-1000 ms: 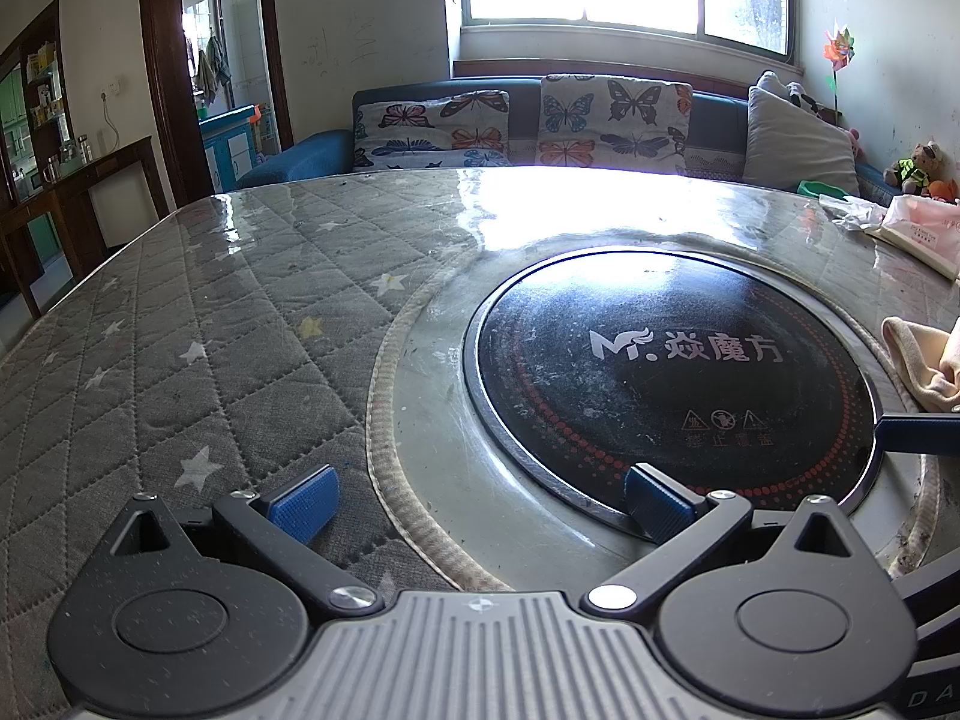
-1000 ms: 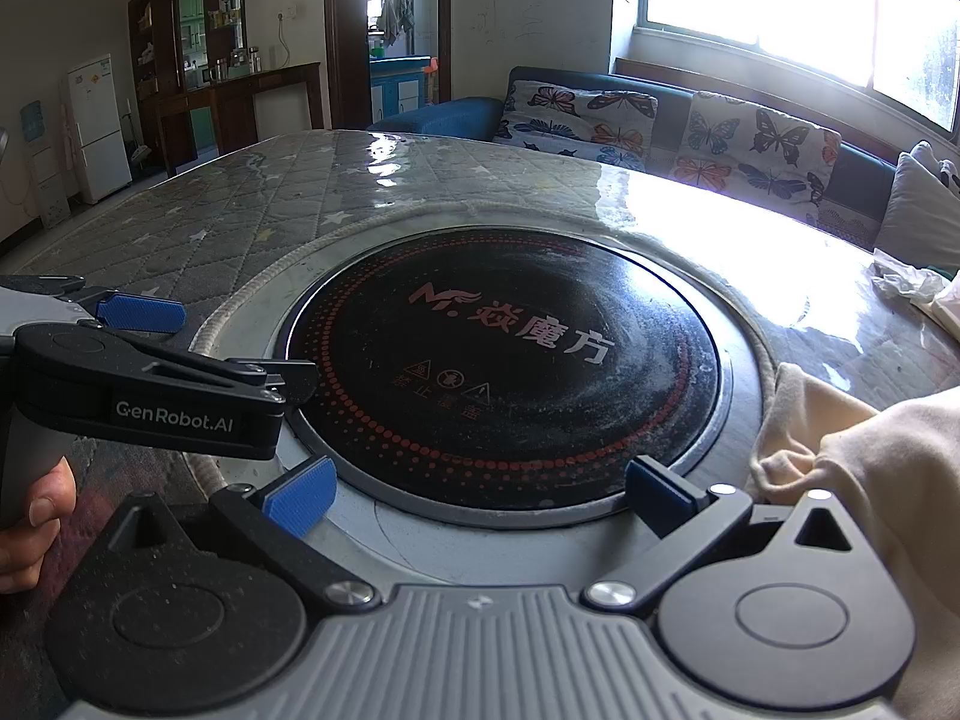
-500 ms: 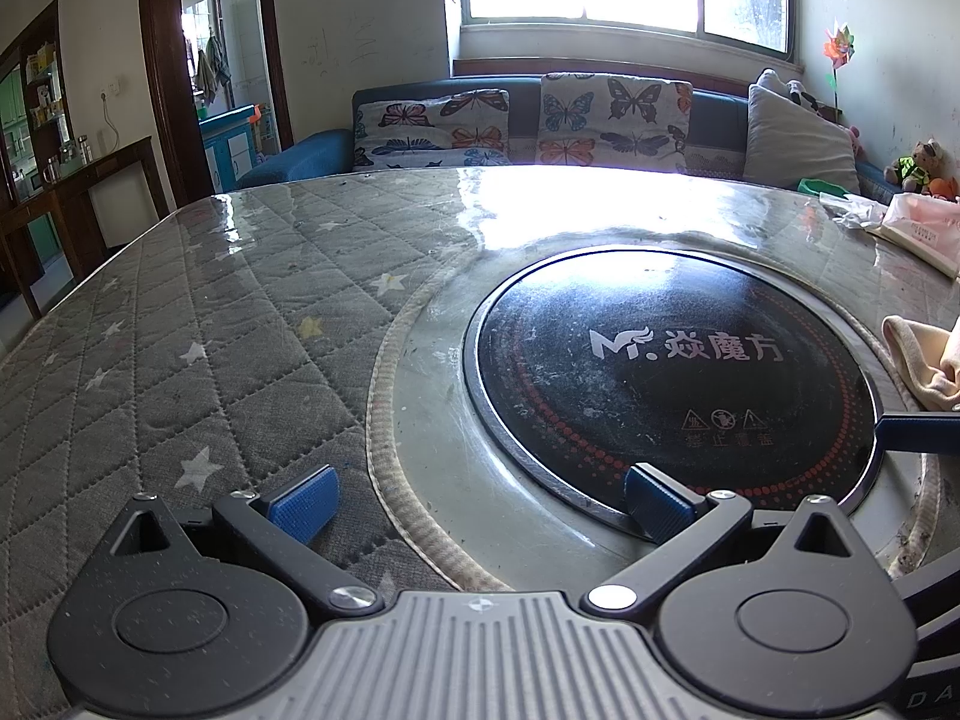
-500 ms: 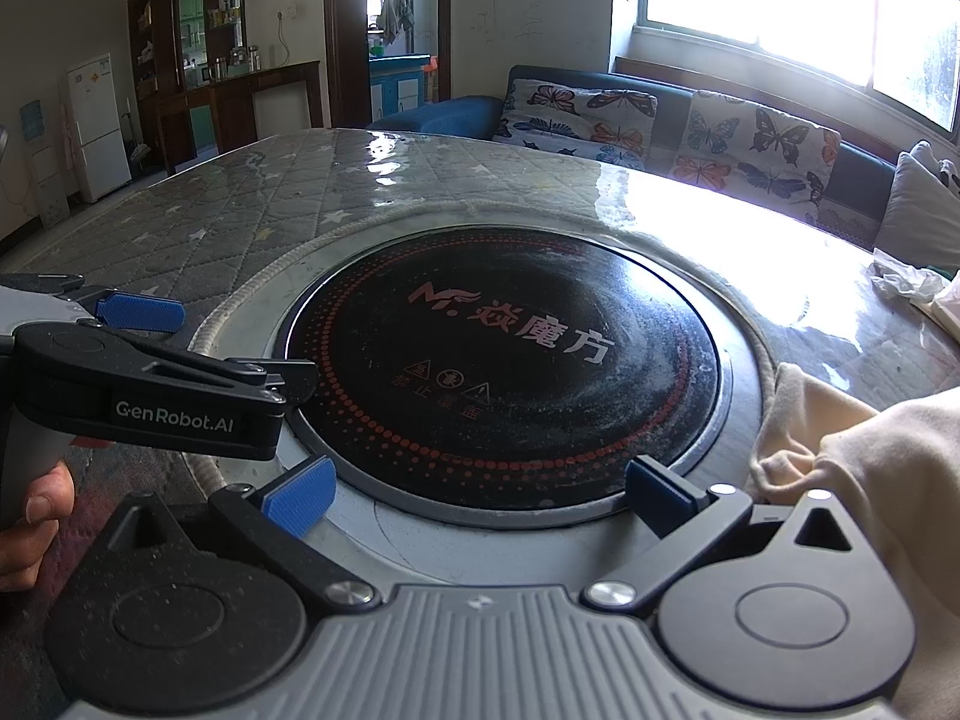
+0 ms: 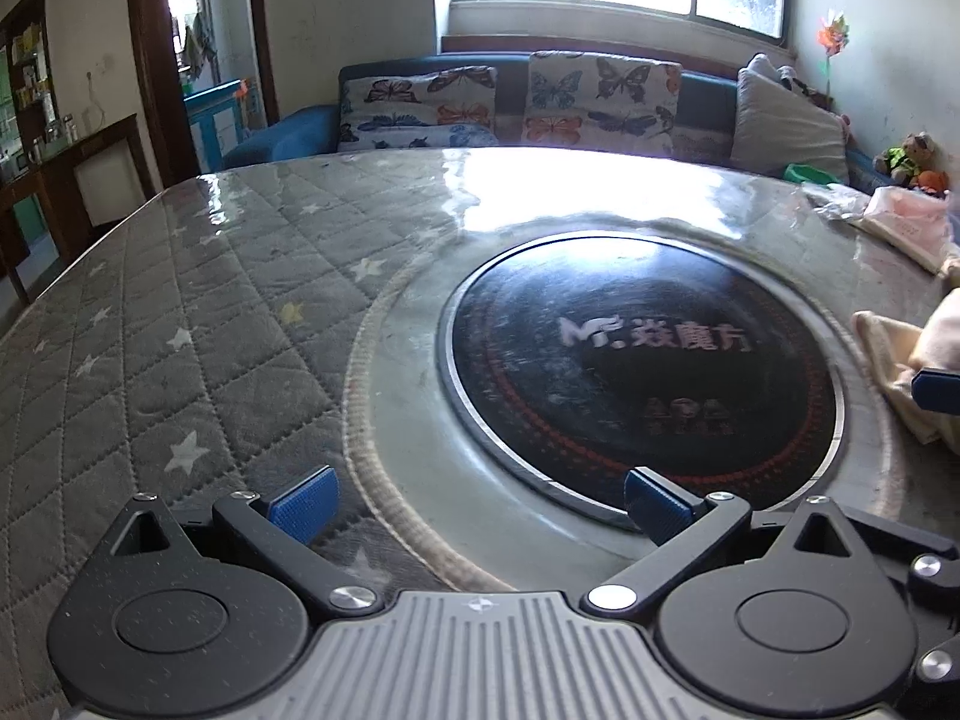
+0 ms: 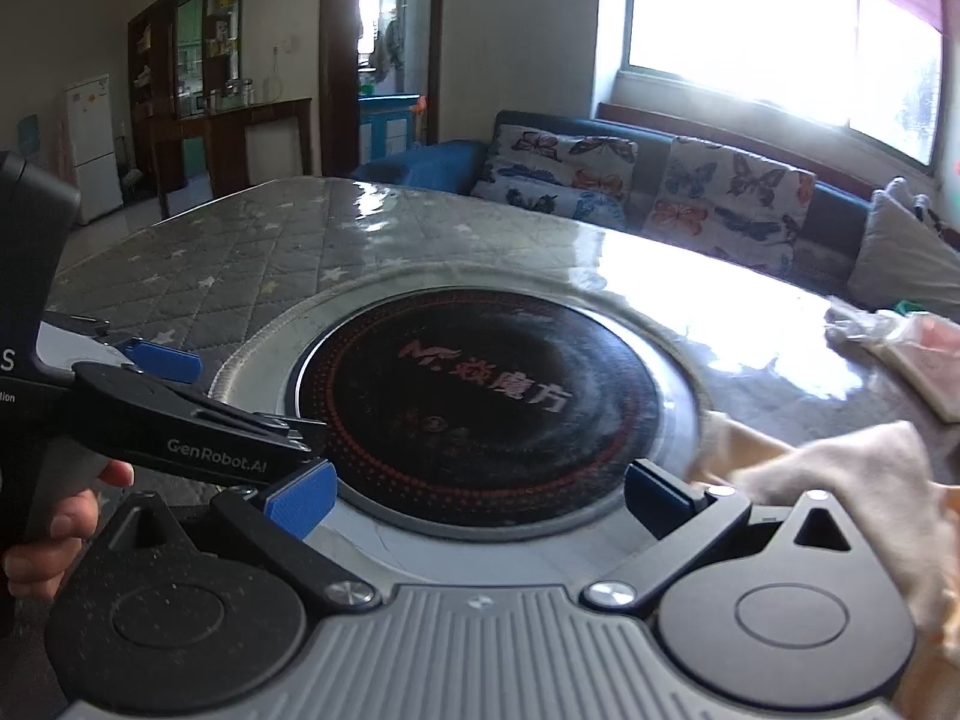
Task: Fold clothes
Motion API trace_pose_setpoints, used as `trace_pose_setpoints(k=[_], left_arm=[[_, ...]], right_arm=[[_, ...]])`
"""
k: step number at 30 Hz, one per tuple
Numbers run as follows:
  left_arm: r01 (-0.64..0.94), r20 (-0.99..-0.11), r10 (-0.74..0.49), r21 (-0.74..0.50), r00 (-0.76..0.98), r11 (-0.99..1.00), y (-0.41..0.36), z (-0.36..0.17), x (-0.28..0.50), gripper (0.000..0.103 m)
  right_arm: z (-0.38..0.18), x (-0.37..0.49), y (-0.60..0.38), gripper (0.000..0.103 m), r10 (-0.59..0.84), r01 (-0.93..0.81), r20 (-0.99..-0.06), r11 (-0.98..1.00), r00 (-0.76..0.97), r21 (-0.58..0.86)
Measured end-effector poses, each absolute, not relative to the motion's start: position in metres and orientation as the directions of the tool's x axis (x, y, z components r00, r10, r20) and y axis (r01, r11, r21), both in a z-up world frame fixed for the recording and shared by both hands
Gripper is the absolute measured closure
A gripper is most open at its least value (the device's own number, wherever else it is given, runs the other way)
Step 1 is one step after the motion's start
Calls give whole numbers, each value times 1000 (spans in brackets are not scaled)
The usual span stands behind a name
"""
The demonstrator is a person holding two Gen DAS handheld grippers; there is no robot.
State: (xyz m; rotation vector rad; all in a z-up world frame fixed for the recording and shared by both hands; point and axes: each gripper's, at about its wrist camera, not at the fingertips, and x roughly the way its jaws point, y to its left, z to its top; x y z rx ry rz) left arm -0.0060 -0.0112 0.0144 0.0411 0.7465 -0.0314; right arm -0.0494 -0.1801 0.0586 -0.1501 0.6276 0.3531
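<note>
A cream garment (image 6: pixel 852 486) lies crumpled on the table at the right, by my right gripper's right finger; its edge shows in the left wrist view (image 5: pixel 900 372). My right gripper (image 6: pixel 477 501) is open and empty, low over the near rim of the black round cooktop (image 6: pixel 480 402). My left gripper (image 5: pixel 480 501) is open and empty over the cooktop's (image 5: pixel 642 372) left rim and the grey quilted cover (image 5: pixel 180 330). The left gripper also shows in the right wrist view (image 6: pixel 162 396), held by a hand.
The round table has a glossy top over a star-patterned cover (image 6: pixel 240 258). A plastic-wrapped pink item (image 5: pixel 900 222) lies at the far right edge. A sofa with butterfly cushions (image 5: pixel 540 102) stands behind the table.
Both grippers have lifted and shifted; the right wrist view has tilted and moved right toward the cream garment, which now lies closer to its right finger. Both stay open.
</note>
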Motion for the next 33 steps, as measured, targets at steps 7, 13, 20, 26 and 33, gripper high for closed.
trace_pose_setpoints(k=[7,13,20,26,33], left_arm=[[127,-673,-76,27,736,992,-40,28,-21,0],[200,-691,-129,22,711,980,-71,35,-22,0],[288,-701,-185,30,688,957,-109,46,-25,0],[335,-707,-220,26,672,942,-134,57,-21,0],[380,-704,-255,22,662,925,-166,73,-10,0]], right_arm=[[70,-79,-214,0,237,-320,-595,947,768,-36],[79,-103,-247,0,191,-272,-601,961,776,-47],[91,-118,-283,1,117,-188,-590,980,799,-60],[97,-118,-311,6,63,-114,-587,992,807,-50],[98,-111,-346,18,-1,-11,-589,1000,808,-17]])
